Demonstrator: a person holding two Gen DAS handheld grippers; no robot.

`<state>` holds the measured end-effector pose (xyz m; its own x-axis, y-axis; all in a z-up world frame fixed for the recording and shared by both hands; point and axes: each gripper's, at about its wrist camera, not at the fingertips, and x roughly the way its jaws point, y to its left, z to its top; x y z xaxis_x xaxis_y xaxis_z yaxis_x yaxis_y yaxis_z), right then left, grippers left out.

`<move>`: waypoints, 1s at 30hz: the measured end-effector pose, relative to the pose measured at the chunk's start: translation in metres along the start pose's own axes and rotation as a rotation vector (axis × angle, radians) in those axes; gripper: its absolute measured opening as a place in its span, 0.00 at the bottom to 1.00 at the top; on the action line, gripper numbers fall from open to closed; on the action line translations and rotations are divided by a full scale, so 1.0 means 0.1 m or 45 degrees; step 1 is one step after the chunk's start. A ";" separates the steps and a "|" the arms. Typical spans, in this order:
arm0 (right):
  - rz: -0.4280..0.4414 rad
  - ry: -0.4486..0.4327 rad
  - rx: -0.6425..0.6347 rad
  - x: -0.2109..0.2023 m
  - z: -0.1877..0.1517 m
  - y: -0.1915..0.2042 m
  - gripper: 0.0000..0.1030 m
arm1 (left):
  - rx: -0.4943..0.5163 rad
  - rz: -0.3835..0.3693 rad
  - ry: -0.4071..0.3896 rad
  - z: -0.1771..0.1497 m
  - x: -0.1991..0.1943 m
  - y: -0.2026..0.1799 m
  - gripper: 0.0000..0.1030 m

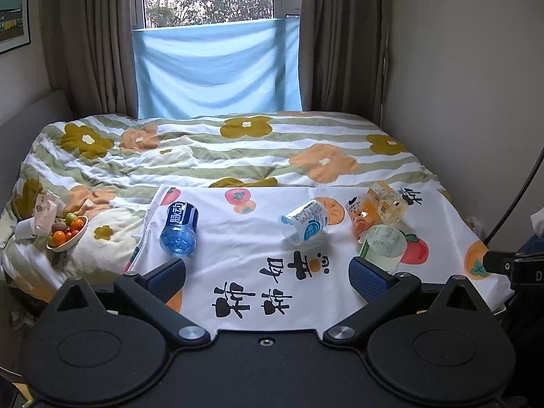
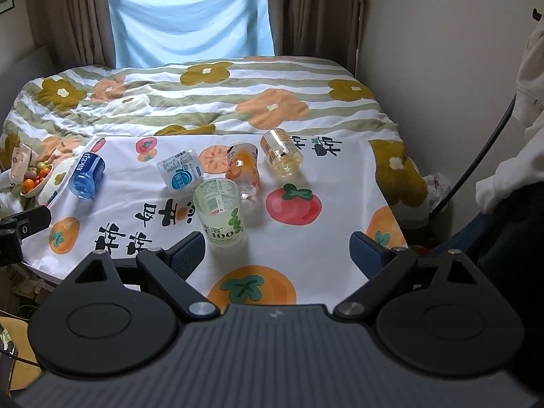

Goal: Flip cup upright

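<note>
Both grippers, left (image 1: 267,273) and right (image 2: 277,250), hang released, empty. The green cup (image 2: 221,212) stands upright; blue cup (image 2: 86,176) lies left of it.

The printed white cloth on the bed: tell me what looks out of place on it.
Four cups lie tipped on their sides: a blue translucent plastic cup at the left, a white-labelled clear cup, an orange-printed clear cup and a pale yellow clear cup. Only the green-labelled frosted cup stands upright. Nothing looks spilled.
</note>
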<state>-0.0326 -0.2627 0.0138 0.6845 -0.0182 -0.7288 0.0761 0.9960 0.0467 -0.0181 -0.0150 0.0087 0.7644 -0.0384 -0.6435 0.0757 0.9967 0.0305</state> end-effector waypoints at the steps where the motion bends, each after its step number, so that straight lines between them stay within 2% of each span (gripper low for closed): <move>1: 0.001 0.002 0.000 0.01 0.00 0.00 1.00 | 0.003 0.005 0.000 0.00 0.00 0.00 1.00; 30: 0.009 0.017 -0.002 0.06 0.02 0.10 1.00 | -0.001 0.008 0.001 0.01 0.04 0.05 1.00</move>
<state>-0.0263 -0.2526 0.0111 0.6754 -0.0103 -0.7374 0.0706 0.9962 0.0507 -0.0136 -0.0102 0.0069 0.7644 -0.0321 -0.6439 0.0703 0.9969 0.0339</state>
